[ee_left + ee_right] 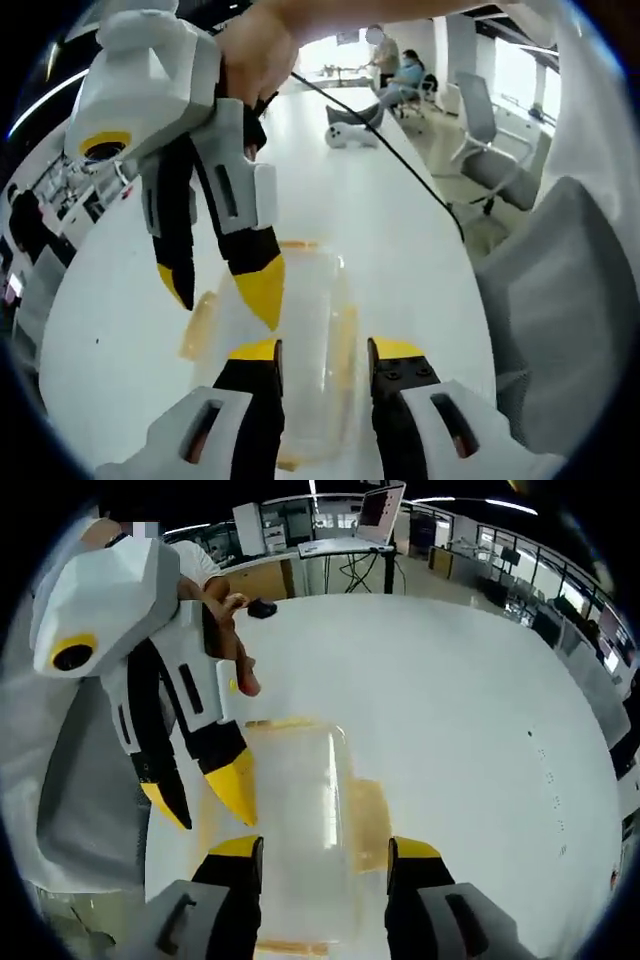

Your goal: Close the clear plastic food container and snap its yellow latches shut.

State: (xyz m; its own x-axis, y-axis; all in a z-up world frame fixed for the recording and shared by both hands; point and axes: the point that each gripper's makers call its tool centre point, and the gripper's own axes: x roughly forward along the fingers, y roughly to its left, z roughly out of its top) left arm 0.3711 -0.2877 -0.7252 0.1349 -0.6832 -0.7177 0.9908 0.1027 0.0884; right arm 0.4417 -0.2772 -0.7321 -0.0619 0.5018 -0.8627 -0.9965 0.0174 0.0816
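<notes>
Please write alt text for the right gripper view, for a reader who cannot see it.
A clear plastic food container with yellow latches lies on a white table, between the open jaws of the right gripper. The left gripper, held in a person's hand, reaches down from the upper left, its yellow tips at the container's left edge.

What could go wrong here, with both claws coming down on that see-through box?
The clear container sits on a smooth white table, so a push from one side might slide it. The left gripper and right gripper crowd over it and could bump. The yellow latches look splayed outward, so a jaw could miss one.
</notes>
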